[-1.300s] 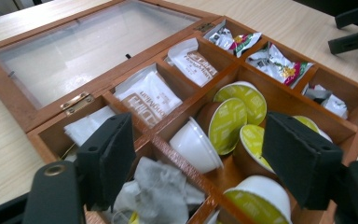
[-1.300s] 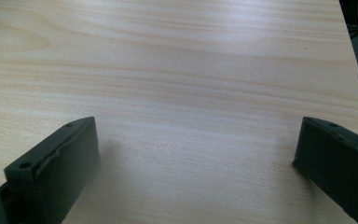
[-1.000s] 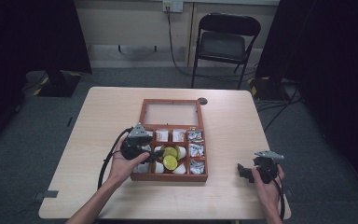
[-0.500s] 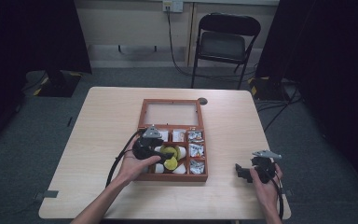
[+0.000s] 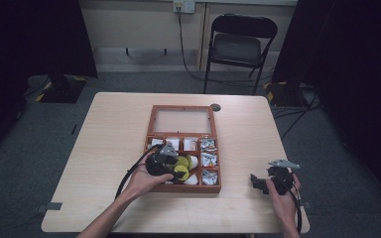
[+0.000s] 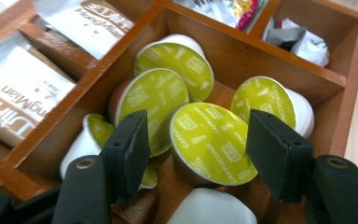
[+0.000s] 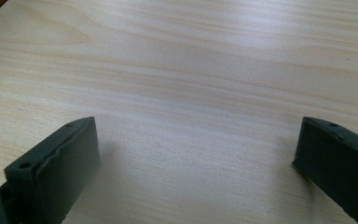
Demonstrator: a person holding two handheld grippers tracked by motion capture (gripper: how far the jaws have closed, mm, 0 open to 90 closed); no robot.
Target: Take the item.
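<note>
Step in hand: approach for a pick — the left gripper (image 6: 198, 154) is lowered into the wooden box (image 5: 151, 126) and lined up on one capsule; no lift begun, by my judgement.
Left gripper: jaws wide, one on each side of the green-lidded capsule (image 6: 212, 142), neither pad clearly touching it.
Capsule location: in the box's large compartment, among four more green-lidded capsules; in the left gripper view its neighbours sit at 10, 12 and 2 o'clock of it, one overlapped at its left edge.
Other contents: white sachets (image 6: 21, 100) in the divided cells at 9 o'clock of the capsules.
Right gripper (image 5: 265, 182): jaws spread wide, holding nothing, hovering low over the bare table (image 7: 191, 70) at 3 o'clock of the box, well apart from it.
Next move calls for: closing squarely on the capsule's rim — then a straight lift, so the tilted neighbours are not dragged along.
Risk: the foil lid is slanted; a grip may slip.
</note>
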